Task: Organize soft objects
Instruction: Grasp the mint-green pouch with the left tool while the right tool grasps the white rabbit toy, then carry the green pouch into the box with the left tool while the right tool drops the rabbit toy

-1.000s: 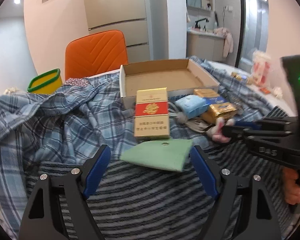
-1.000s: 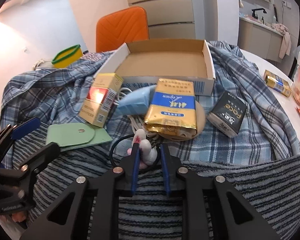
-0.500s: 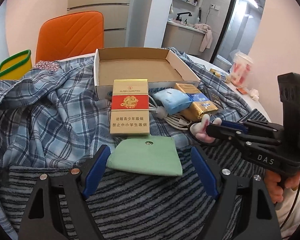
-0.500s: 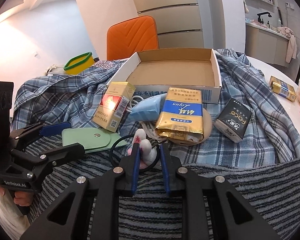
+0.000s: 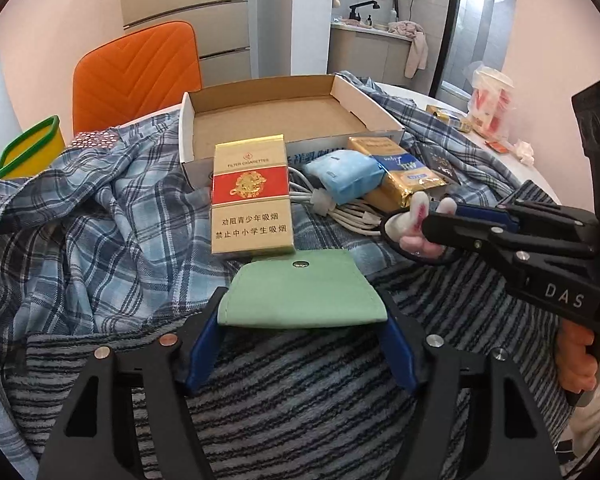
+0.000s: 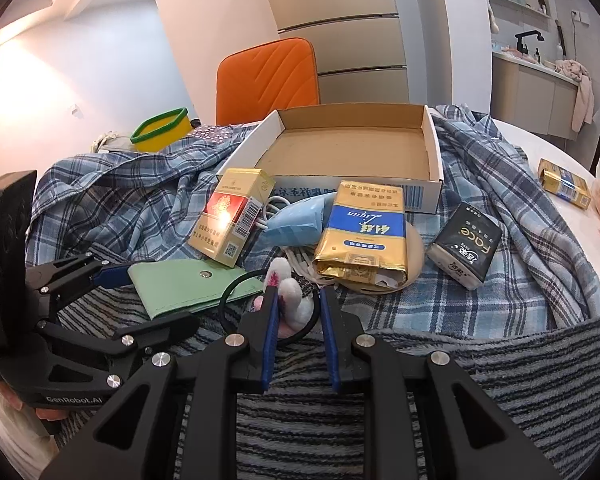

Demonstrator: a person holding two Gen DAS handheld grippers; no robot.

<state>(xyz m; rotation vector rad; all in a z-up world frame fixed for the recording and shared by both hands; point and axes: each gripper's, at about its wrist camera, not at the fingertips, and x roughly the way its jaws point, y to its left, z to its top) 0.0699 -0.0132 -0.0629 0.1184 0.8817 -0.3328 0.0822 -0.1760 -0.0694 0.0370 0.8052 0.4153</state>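
Observation:
A green felt pouch [image 5: 300,292] with a snap lies on the striped towel; it also shows in the right wrist view [image 6: 188,286]. My left gripper [image 5: 302,320] is open, its blue pads on either side of the pouch's near end. A white-and-pink plush bunny on a black hair tie [image 6: 290,298] lies on the towel; it also shows in the left wrist view [image 5: 414,220]. My right gripper [image 6: 298,312] is narrowly open around the bunny, which sits against the left pad; the right pad stands apart from it. An open cardboard box [image 6: 434,152] sits behind.
A red-gold cigarette pack [image 5: 250,196], a light-blue pouch [image 5: 346,176], white cable [image 5: 352,216], a gold-blue pack [image 6: 360,232] and a black pack [image 6: 466,244] lie on the plaid cloth. A yellow tub [image 6: 162,130] and orange chair [image 6: 268,76] stand behind.
My left gripper has moved forward so its pads now flank the green pouch. The right gripper stays around the bunny, barely moved.

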